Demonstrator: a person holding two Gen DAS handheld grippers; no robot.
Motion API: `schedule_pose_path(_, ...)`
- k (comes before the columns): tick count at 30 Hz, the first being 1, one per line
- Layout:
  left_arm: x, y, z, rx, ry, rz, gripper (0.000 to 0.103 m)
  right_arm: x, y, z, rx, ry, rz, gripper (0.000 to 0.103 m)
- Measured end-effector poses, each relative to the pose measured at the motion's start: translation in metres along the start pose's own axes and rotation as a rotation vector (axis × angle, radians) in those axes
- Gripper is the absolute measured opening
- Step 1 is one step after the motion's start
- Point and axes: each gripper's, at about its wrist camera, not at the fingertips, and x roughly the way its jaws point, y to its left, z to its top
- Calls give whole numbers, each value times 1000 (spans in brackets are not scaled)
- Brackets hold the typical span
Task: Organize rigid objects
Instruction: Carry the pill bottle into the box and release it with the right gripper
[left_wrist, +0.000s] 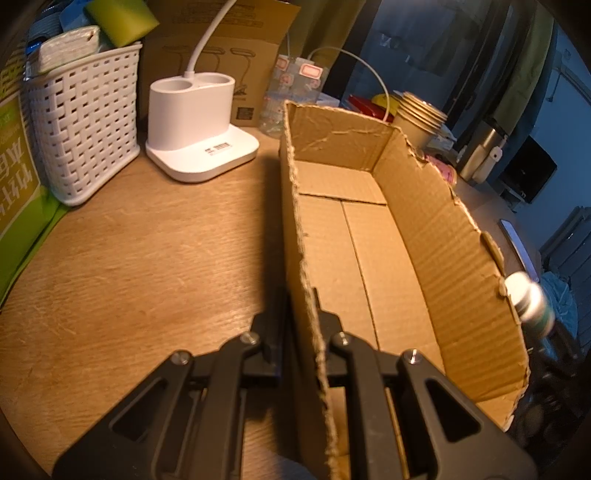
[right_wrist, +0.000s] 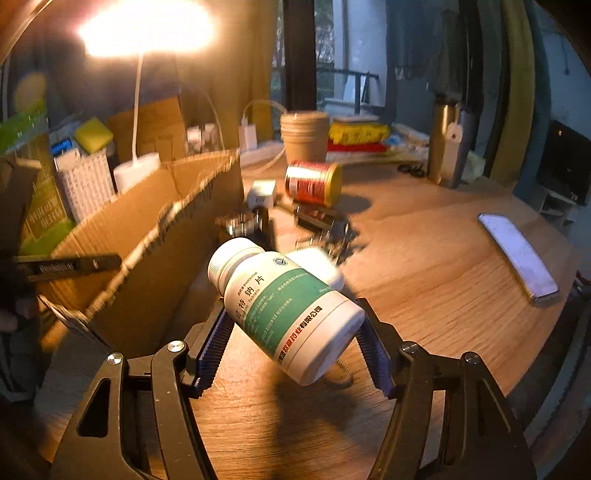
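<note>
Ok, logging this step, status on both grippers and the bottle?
Left gripper shut on cardboard box wall. Right gripper shut on pill bottle, tilted, above table beside box. Box interior bare, nothing blocking.

You had a white pill bottle (right_wrist: 288, 310) with a green label band and a white cap lying tilted, cap up to the left, just beside the open cardboard box (left_wrist: 369, 236). The box stood on the wooden table, its torn-edged walls upright and its inside bare.
</note>
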Motion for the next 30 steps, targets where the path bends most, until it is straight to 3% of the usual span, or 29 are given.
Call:
schedule_pose_path(10, 1, 0, 1, 0, 0, 5, 10, -20, 46, 32, -84, -75, 123, 69)
schedule_pose_path(18, 1, 0, 1, 0, 0, 4, 10, 1, 86, 39, -145, -40, 219, 69)
schedule_pose_path(30, 1, -1, 1, 1, -1, 4, 10, 13, 91, 36, -128, 9, 283, 69)
